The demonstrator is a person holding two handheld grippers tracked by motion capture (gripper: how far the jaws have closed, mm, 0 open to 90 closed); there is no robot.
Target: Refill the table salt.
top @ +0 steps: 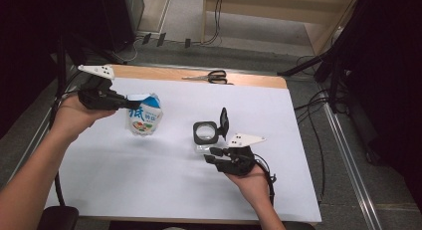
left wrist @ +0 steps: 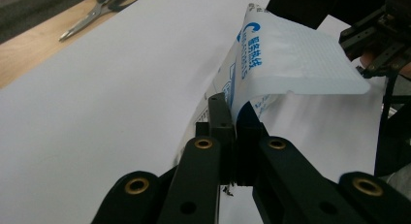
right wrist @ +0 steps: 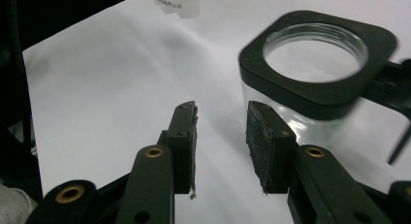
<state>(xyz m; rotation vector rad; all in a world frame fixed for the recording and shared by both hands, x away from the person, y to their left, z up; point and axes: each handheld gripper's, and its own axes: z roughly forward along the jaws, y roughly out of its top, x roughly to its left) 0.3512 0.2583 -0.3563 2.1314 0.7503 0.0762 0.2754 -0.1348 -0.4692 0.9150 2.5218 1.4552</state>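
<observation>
A white and blue printed pouch (top: pixel 145 115) hangs just above the white sheet, pinched at its edge by my left gripper (top: pixel 127 104), which is shut on it. In the left gripper view the jaws meet on the pouch's lower edge (left wrist: pixel 235 112), and the pouch (left wrist: pixel 286 59) curls up and to the right. A clear jar (top: pixel 205 133) with a black square rim stands mid-table, its hinged lid (top: pixel 224 121) flipped up. My right gripper (top: pixel 214 154) sits just in front of the jar. Its jaws (right wrist: pixel 222 122) stand open with nothing between them, the jar (right wrist: pixel 315 54) just right of them.
Scissors (top: pixel 211 76) lie on the bare wooden strip at the table's far edge, also seen in the left gripper view (left wrist: pixel 104 6). A white sheet (top: pixel 174 180) covers most of the table. Cables and dark stands surround the table on the floor.
</observation>
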